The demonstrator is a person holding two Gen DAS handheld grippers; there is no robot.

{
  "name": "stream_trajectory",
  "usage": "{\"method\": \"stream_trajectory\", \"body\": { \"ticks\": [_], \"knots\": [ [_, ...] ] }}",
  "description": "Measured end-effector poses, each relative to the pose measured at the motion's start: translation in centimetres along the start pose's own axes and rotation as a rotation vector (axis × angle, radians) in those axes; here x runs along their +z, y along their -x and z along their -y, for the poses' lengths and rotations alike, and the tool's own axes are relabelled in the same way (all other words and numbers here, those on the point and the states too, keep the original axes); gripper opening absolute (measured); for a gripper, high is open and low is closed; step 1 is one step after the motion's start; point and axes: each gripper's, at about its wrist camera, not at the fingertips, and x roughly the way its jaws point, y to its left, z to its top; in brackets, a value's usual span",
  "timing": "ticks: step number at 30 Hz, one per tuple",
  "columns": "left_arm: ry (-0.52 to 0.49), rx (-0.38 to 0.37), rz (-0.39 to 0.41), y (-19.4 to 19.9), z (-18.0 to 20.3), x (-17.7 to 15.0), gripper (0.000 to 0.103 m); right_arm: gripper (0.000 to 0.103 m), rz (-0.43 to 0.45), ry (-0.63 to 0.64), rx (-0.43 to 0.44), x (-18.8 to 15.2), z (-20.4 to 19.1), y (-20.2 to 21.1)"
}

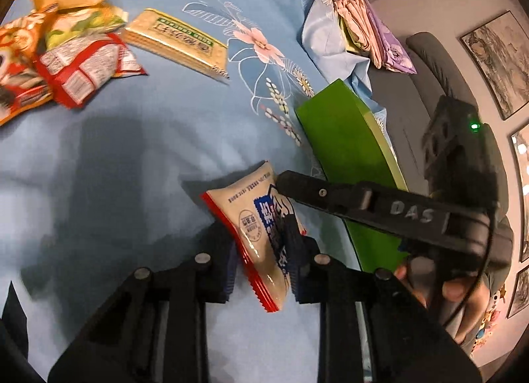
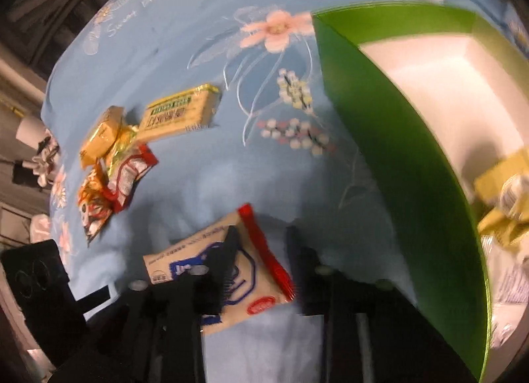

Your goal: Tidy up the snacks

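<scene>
Blue floral bedsheet (image 1: 139,138) — beige snack packet (image 1: 254,234) lengthwise, pinched in left tool (image 1: 261,264) — right tool (image 2: 261,270) spread.

A home bedroom — floral blue bedsheet (image 1: 165,138), folded linens (image 1: 367,26) (stacked), framed pictures (image 1: 499,62) on the wall.

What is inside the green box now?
In the green box, yellow packets and some pale wrappers lie at its near end. The rest shows a bare white floor; the near wall hides anything lower down.

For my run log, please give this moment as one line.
left tool: shut on beige packet | right tool: at same packet, grip unclear | green box: open
</scene>
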Motion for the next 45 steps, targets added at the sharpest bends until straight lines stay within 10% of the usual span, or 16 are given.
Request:
{"method": "stream_trajectory", "body": {
  "ticks": [3, 14, 22, 34, 45],
  "knots": [
    [0.013, -0.004, -0.001, 1.3, -0.7, -0.5, 0.024, 0.077, -0.05, -0.019, 0.134, -0.3, 0.2, 0.1],
    [0.006, -0.054, 0.045, 6.1, -1.9, -1.6, 0.013, 0.077, -0.076, -0.008, 0.293, -1.3, -1.2, -1.4],
    [0.009, -0.046, -0.05, 3.2, -2.5, -2.3, 0.019, 0.077, -0.073, 0.188, 0.166, -2.5, -5.5, -2.2],
    [0.027, -0.013, -0.018, 3.6, -2.7, -1.8, 0.019, 0.036, -0.014, 0.146, 0.134, -2.2, -4.8, -1.7],
    [0.019, -0.069, 0.079, 5.8, -0.5, -0.7, 0.018, 0.028, 0.078, 0.133, 0.236, -2.5, -4.6, 2.1]
  ]
}}
